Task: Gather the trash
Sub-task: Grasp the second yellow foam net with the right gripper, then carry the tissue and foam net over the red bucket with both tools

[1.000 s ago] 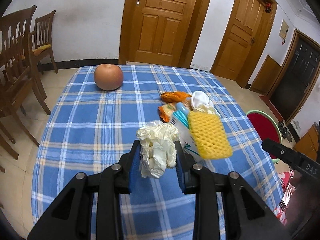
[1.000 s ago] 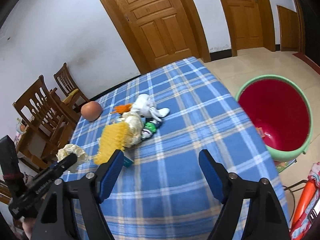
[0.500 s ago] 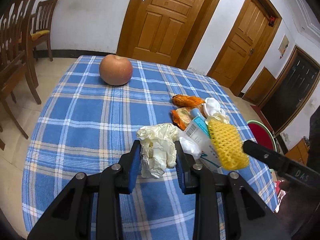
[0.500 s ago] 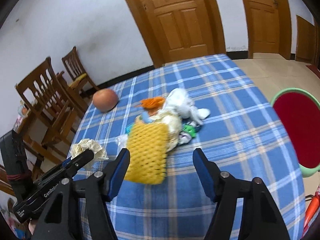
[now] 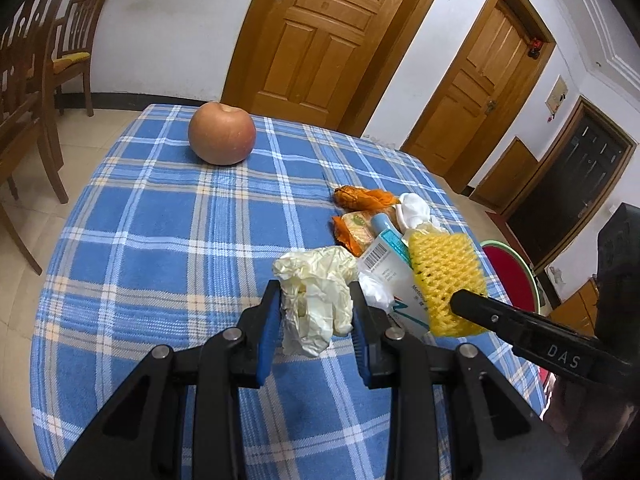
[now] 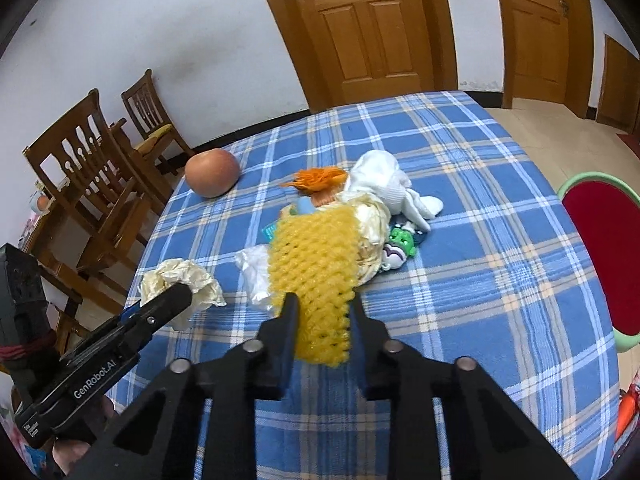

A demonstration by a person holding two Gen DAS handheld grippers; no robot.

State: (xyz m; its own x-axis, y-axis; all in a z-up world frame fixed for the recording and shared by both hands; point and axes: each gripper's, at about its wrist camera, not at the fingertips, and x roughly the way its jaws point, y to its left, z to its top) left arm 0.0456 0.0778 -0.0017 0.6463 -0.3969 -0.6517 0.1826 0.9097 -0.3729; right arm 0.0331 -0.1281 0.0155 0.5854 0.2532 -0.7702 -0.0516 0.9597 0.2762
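My left gripper (image 5: pixel 316 312) is shut on a crumpled cream paper wad (image 5: pixel 316 292), held just above the blue plaid tablecloth (image 5: pixel 168 240); the same wad (image 6: pixel 180 280) shows at the left of the right wrist view. My right gripper (image 6: pixel 320 312) is closing its jaws on a yellow foam fruit net (image 6: pixel 312 264), and both pads press its near end. That net (image 5: pixel 446 276) lies on the trash pile: a white tube (image 5: pixel 388 260), orange wrappers (image 5: pixel 360 216), white cloth (image 6: pixel 384 184) and small green and white bits (image 6: pixel 400 240).
A large apple (image 5: pixel 222 134) sits at the table's far left. A green-rimmed red bin (image 6: pixel 604 248) stands on the floor beyond the table's right edge. Wooden chairs (image 6: pixel 92 168) stand at the left, wooden doors (image 5: pixel 320 40) behind.
My right gripper moved left over the pile and its jaws narrowed from wide apart onto the yellow net. The left gripper kept its hold on the paper wad and came slightly lower.
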